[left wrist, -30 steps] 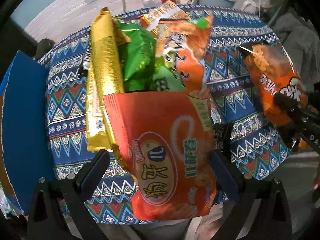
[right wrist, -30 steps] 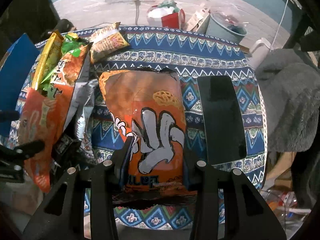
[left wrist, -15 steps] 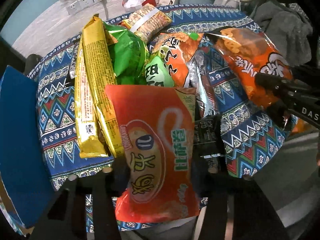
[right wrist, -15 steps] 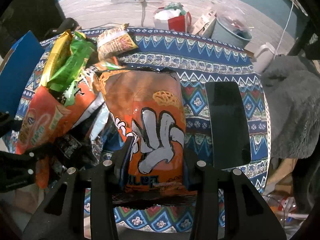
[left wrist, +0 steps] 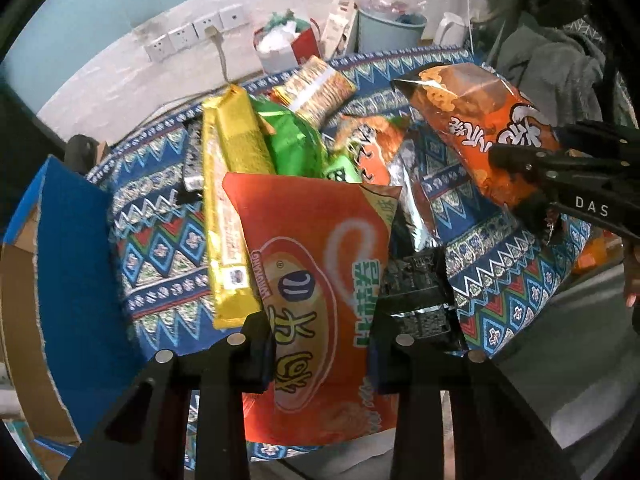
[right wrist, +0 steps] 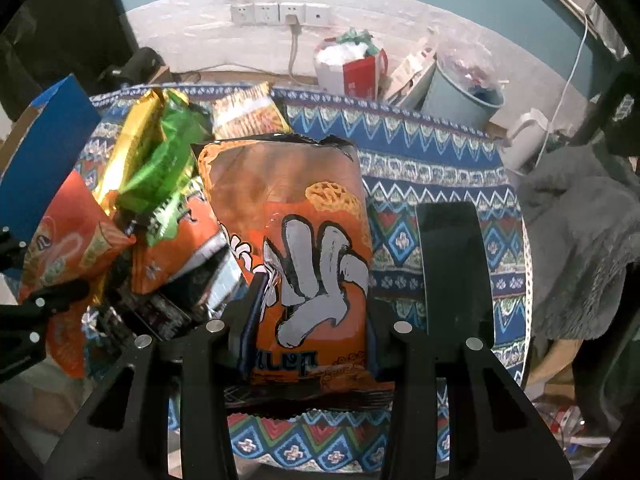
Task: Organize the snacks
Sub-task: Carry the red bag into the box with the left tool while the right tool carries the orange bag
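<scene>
My left gripper (left wrist: 320,344) pinches the red-orange snack bag (left wrist: 316,280) at its near end, above the table's (left wrist: 160,248) near edge. My right gripper (right wrist: 310,332) clamps the orange hand-print bag (right wrist: 296,232), held just right of the pile. Gold packet (left wrist: 230,200) and green bag (left wrist: 292,144) lie beyond; a black phone (right wrist: 454,268) rests right.

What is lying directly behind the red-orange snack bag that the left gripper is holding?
Behind the red-orange bag lie a gold packet and a green bag; their lower parts are hidden.

right tool (right wrist: 310,334) clamps orange snack bag (right wrist: 296,240).
</scene>
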{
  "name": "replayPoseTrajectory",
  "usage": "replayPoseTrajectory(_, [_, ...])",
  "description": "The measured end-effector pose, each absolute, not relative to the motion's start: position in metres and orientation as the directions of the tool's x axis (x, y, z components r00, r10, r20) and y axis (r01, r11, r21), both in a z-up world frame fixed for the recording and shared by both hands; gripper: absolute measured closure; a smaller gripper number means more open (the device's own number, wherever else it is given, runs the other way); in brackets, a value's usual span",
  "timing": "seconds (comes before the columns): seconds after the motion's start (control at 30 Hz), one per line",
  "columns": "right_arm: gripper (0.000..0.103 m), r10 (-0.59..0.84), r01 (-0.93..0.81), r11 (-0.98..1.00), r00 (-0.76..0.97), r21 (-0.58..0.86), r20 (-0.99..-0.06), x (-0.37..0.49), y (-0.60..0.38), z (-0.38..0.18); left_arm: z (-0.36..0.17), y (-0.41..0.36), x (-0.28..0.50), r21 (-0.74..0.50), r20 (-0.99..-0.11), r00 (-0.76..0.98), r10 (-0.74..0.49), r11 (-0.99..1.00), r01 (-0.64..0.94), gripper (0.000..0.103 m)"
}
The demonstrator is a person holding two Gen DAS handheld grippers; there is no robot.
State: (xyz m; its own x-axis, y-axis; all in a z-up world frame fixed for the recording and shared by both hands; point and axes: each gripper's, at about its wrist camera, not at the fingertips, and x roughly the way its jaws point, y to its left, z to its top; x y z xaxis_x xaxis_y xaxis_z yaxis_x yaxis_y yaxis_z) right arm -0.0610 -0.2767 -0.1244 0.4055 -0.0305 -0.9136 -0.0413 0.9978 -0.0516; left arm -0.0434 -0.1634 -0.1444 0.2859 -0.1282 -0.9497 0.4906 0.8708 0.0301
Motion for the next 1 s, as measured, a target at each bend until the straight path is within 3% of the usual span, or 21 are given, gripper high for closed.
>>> replayPoseTrajectory(1.0, [0.063,0.09,-0.195,0.981,0.519,-0.015,-0.85,-0.006,-0.155,-0.054,-0.066,-0.035,-0.003,0.094,-0.867,0.494,-0.072,0.949,0.303,0.069])
